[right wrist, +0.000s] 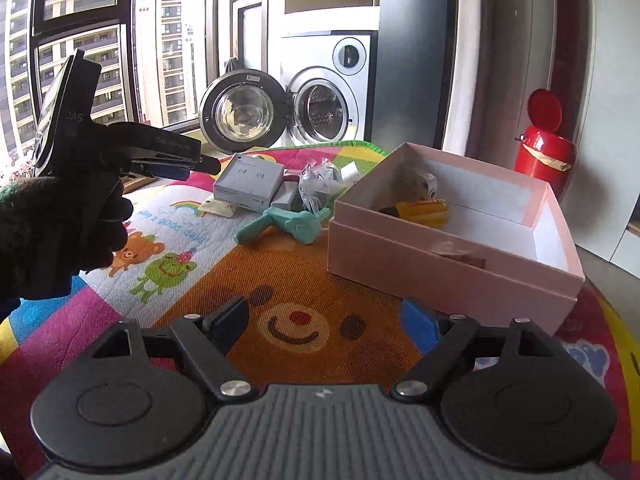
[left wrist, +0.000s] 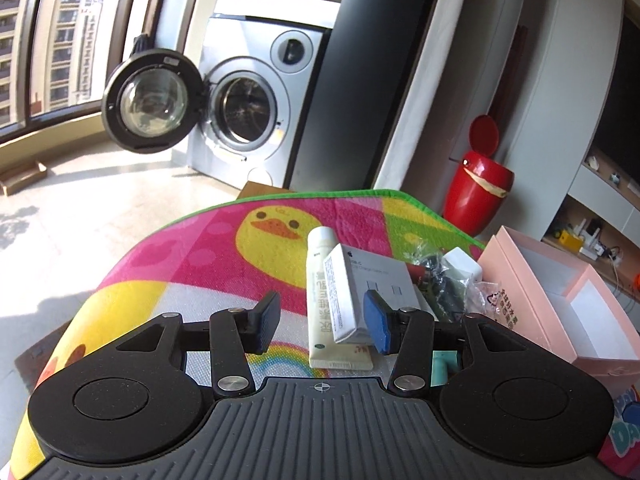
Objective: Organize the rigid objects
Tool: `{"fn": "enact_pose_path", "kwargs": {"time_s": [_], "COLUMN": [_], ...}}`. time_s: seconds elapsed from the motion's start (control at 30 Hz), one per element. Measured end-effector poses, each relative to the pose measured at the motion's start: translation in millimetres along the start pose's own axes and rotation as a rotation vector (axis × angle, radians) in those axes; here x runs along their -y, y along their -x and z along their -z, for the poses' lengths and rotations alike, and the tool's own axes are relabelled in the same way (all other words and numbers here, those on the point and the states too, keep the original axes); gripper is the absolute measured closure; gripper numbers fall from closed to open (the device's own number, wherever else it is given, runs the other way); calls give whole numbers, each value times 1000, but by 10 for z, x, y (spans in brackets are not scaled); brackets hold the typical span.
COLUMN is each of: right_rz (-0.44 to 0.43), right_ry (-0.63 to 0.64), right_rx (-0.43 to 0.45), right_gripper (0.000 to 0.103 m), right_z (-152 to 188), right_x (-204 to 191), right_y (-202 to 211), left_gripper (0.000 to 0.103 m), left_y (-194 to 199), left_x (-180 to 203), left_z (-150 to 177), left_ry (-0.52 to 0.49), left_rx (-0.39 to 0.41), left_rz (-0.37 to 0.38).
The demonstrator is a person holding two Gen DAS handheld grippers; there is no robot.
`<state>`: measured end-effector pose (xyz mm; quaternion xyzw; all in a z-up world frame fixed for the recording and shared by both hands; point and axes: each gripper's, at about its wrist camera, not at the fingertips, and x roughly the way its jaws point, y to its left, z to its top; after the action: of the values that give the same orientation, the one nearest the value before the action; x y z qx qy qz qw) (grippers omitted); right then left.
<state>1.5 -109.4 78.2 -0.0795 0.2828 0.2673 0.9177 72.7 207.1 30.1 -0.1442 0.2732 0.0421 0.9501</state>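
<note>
My left gripper [left wrist: 322, 322] is open just in front of a pile on the colourful play mat [left wrist: 180, 264]. A white carton [left wrist: 370, 292] leans on a cream tube [left wrist: 324, 300], close to the right pad. The pile also shows in the right wrist view: the carton [right wrist: 248, 184], a teal tool [right wrist: 288, 224] and a clear bag [right wrist: 320, 184]. The pink box [right wrist: 452, 248] stands open with a yellow item [right wrist: 424, 212] inside. My right gripper [right wrist: 328, 324] is open and empty over the mat, near the box's front. The left gripper [right wrist: 176, 168] is seen hand-held left of the pile.
A washing machine [left wrist: 256, 108] with its door open stands behind the mat. A red bin [left wrist: 476, 192] with a raised lid stands at the right, also in the right wrist view [right wrist: 544, 148]. The pink box [left wrist: 560, 300] is right of the pile.
</note>
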Motion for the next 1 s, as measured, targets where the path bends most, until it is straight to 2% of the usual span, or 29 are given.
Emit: {"fn": "enact_pose_path", "kwargs": {"time_s": [0.13,0.23,0.3,0.4,0.47,0.53,0.63,0.7,0.8,0.9,1.0], "right_rz": [-81,-124,-125,-59,-24,-2,-20,-31,-70,-115,-139], "right_ry": [-33,-109,-134,-153,-156,-165,-165,-139,-119,-113,-92], "right_rx": [-31,-107,-171,-252,-307,-363,-400,-413,-437,-469,-447], "right_gripper": [19,19,20,27,36,51,56,58,58,60,60], "right_z": [-716,-1295,-1571,-1766,-1778,-1734,-1639,-1577,-1456,-1296,-1156], "right_x": [13,31,7,-27,-40,-45,-44,-78,-138,-205,-271], "right_y": [-341,-858,-1293,-1928,-2280,-2525,-2625,-2567,-2428,-2256,-2010], "left_gripper": [55,56,56,57,63,67,72,76,76,76,76], "left_y": [65,175,254,359,426,477,512,525,565,567,555], "left_x": [-123,-210,-254,-293,-316,-346,-348,-333,-277,-226,-173], "left_z": [48,120,180,254,296,332,348,339,330,333,363], "left_ry": [-1,-1,-3,-17,-20,-22,-32,-38,-55,-44,-34], "left_rx": [-25,-21,-10,-9,-5,-9,-16,-23,-26,-31,-58], "left_rz": [12,42,63,59,54,60,58,51,42,82,130]}}
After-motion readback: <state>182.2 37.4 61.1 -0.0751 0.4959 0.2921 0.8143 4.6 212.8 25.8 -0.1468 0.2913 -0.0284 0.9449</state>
